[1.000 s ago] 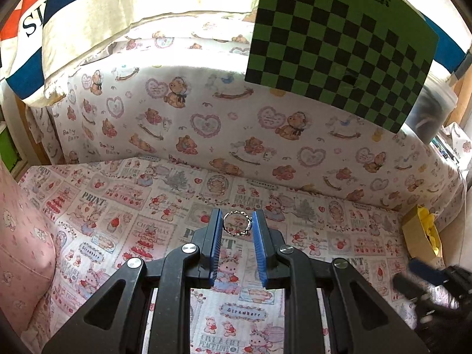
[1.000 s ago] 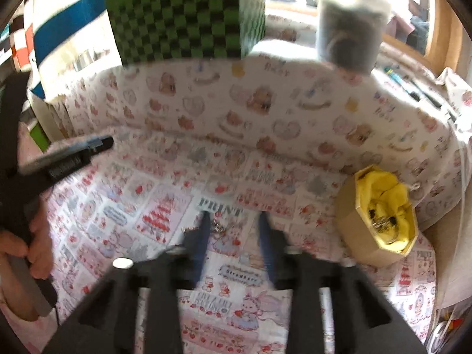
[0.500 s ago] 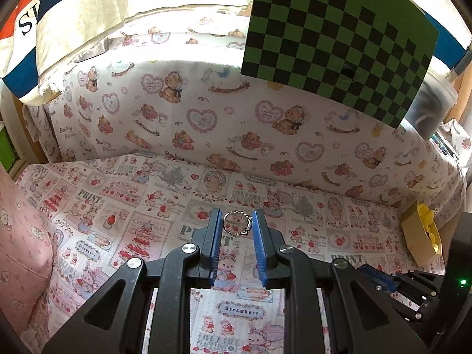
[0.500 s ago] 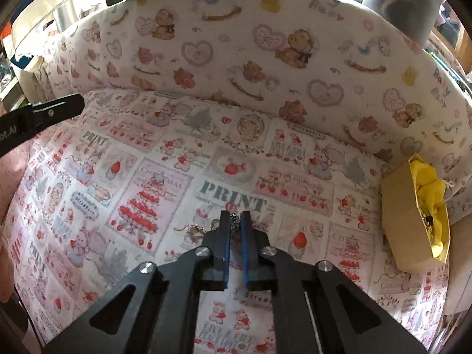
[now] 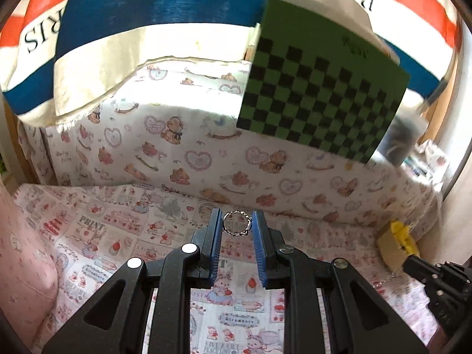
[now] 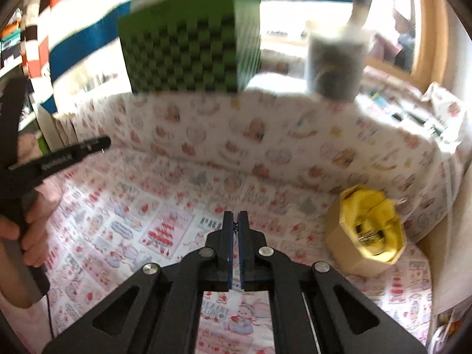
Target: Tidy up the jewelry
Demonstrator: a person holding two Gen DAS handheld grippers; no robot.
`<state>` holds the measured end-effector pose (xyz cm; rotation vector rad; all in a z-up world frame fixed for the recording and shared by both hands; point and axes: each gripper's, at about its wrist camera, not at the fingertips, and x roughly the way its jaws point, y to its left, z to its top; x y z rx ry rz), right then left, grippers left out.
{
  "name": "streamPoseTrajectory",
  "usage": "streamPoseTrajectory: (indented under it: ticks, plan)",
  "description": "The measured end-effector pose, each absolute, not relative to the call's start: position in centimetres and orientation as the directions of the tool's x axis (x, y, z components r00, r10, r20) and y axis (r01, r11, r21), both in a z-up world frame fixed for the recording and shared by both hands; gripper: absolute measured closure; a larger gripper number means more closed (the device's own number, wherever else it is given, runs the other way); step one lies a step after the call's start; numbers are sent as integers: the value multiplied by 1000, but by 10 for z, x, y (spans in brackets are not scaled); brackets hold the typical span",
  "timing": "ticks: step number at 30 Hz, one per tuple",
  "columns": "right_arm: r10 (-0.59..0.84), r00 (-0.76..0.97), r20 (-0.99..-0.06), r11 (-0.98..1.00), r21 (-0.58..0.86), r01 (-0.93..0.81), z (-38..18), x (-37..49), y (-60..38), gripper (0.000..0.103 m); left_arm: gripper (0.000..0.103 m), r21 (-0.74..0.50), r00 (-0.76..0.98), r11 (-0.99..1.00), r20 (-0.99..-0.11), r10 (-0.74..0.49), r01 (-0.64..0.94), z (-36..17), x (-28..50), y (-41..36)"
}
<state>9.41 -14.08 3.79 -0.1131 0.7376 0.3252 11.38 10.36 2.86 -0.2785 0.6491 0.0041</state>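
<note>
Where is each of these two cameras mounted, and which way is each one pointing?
Left wrist: on the left tool, looking along its fingers at a small silver ring held between them.
Right wrist: on the right tool, whose fingers pinch a thin chain; the person's left hand shows.
Both share the green checkered board and yellow-lined cardboard box.

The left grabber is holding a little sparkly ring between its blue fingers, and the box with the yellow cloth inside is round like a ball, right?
Not quite. The box isn't a ball: the right wrist view shows flat sides and corners. The left gripper does hold the ring.
</note>
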Motion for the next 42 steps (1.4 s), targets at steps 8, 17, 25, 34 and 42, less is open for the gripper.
streamPoseTrajectory:
  ticks: [8, 17, 25, 34, 42]
  plan:
    - [262, 767, -586, 953, 33, -300, 73, 78, -183, 101, 84, -128, 841, 987, -541, 11, -95, 49, 97, 88]
    - [278, 817, -504, 957, 74, -280, 80, 74, -241, 101, 103, -104, 884, 993, -456, -105, 64, 73, 67, 29]
    - [273, 840, -469, 961, 165, -221, 74, 89, -290, 101, 103, -103, 814, 964, -519, -263, 246, 81, 85, -61]
    - [248, 814, -526, 965, 209, -159, 45, 116, -317, 101, 103, -130, 743, 939, -581, -332, 318, 72, 116, -136]
    - [267, 786, -557, 955, 261, -139, 23, 137, -326, 100, 103, -203, 657, 922, -651, -379, 331, 45, 153, -169]
